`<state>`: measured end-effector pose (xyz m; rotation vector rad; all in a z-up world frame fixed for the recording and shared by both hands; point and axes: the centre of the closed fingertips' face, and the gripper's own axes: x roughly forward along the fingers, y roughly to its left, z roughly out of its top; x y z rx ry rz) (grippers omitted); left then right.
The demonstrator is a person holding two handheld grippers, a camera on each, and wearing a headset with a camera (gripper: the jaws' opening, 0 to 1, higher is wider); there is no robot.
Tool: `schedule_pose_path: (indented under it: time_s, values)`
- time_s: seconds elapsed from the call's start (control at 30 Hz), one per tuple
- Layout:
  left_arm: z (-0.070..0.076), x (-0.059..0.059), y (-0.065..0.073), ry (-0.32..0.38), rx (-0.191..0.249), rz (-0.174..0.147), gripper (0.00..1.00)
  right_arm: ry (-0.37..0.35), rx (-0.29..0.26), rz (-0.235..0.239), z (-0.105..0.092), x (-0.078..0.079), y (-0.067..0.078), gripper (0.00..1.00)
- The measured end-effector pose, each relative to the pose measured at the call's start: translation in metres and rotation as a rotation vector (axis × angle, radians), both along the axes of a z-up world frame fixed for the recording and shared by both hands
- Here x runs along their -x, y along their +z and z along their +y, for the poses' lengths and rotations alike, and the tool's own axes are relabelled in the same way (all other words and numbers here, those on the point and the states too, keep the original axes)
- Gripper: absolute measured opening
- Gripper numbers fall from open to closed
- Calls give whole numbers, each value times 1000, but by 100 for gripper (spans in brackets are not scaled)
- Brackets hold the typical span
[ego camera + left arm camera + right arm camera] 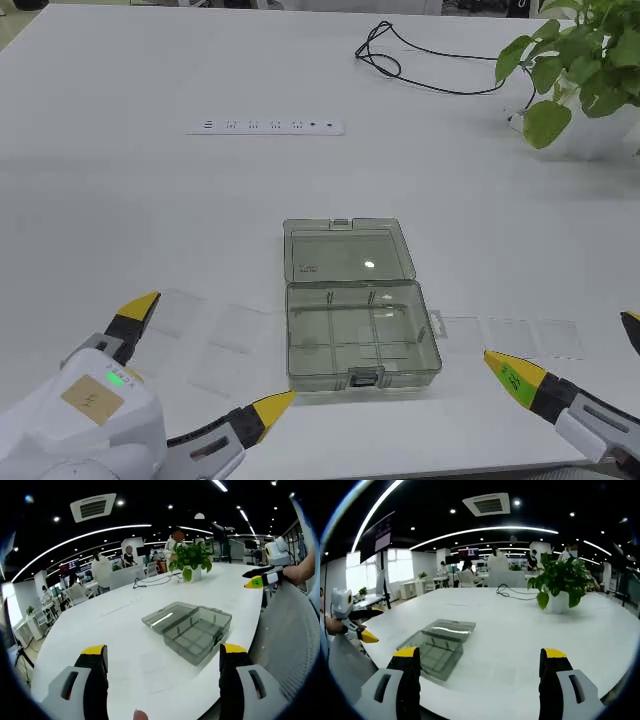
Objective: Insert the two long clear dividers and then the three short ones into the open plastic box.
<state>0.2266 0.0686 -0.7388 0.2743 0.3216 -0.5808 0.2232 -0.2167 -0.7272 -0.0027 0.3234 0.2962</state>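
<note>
Low at 7 o'clock, the left gripper (205,355) hovers with jaws spread wide over clear dividers (238,328). At centre lies the open plastic box (320,380), lid back. At its 3 o'clock lie more clear pieces (510,335), just beside the right gripper (573,355), equally wide.

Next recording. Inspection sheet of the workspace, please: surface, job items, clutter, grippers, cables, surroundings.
Surface: white table, smooth, evenly lit.
Job's things: plastic box open, lid flat behind it; left dividers flat on the table left of it; right dividers in a row right of it.
Clutter: power strip and potted plant, far side.
Grippers: left gripper and right gripper open, holding nothing, flanking the box.
Cables: black cable looped near the plant.
Surroundings: open office, people at desks, ceiling lights.
</note>
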Motion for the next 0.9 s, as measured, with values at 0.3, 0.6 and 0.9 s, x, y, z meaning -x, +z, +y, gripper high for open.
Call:
schedule_pose_path:
  time_s: [0.3, 0.6, 0.9]
  values:
    - [0, -1, 3, 0, -3, -25, 95, 2, 3, 3, 0, 0, -1, 100]
    - [-1, 0, 2, -4, 1, -15, 94, 0, 1, 0, 0, 0, 0, 100]
    - [-1, 0, 2, -4, 0, -17, 94, -1, 5, 2, -1, 0, 0, 100]
